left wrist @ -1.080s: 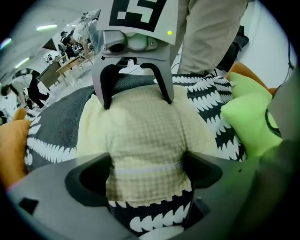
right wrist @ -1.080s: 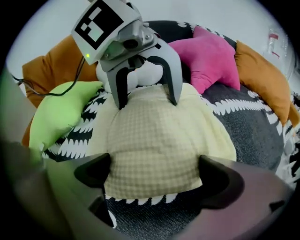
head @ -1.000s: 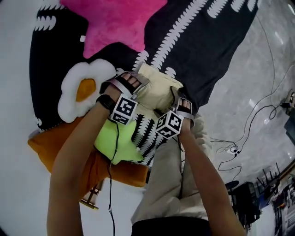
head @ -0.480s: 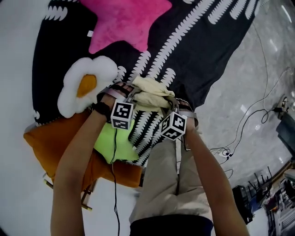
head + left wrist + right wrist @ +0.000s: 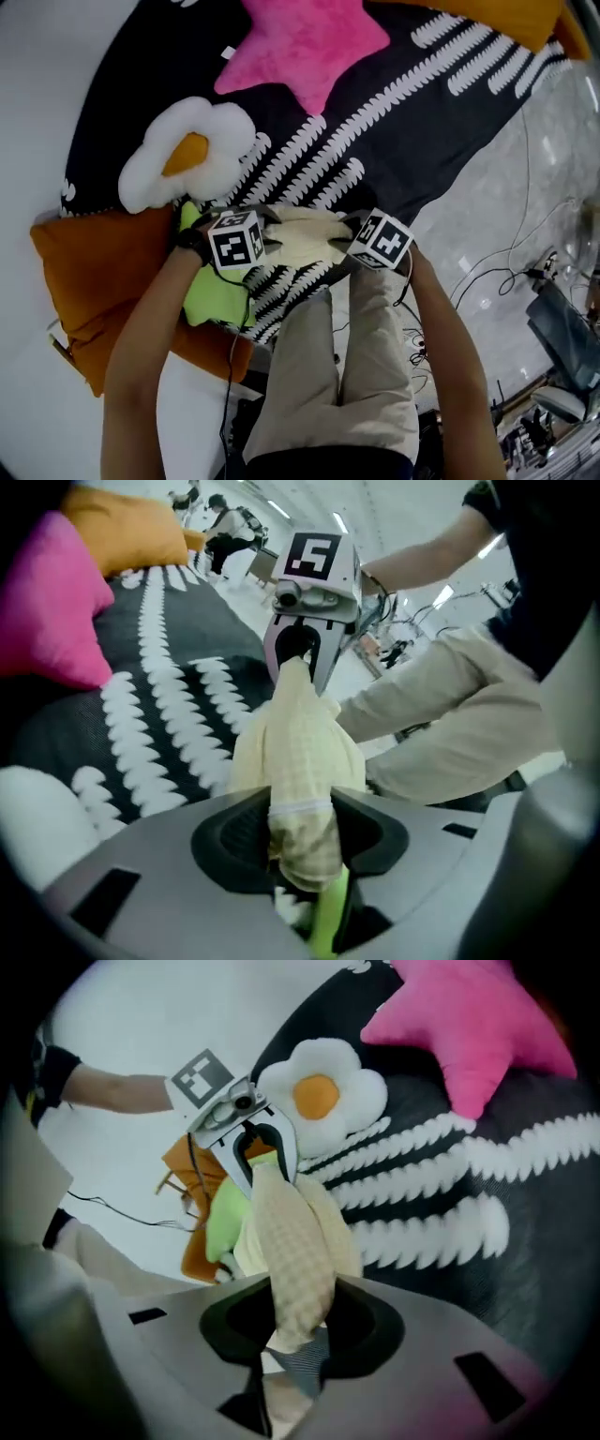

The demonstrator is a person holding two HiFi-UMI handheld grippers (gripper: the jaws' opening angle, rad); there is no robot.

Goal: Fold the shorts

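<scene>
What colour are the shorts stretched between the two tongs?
Pale yellow shorts, faint check weave; best in left gripper view.

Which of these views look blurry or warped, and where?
Head view: edges bend fisheye-style, shorts fairly sharp at centre. Left gripper view: nearby jaws look soft. Right gripper view: dark rounded corners, pink star pillow slightly blurred.

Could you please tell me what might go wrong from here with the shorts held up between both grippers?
The jaws of the left gripper and right gripper have just been closing on the shorts, each pinching only a bunched edge; the cloth might slip out under tension. The shorts hang crumpled between them, so a fold could come out uneven. The green cushion and fried-egg pillow lie close, and the shorts might land on them.
</scene>
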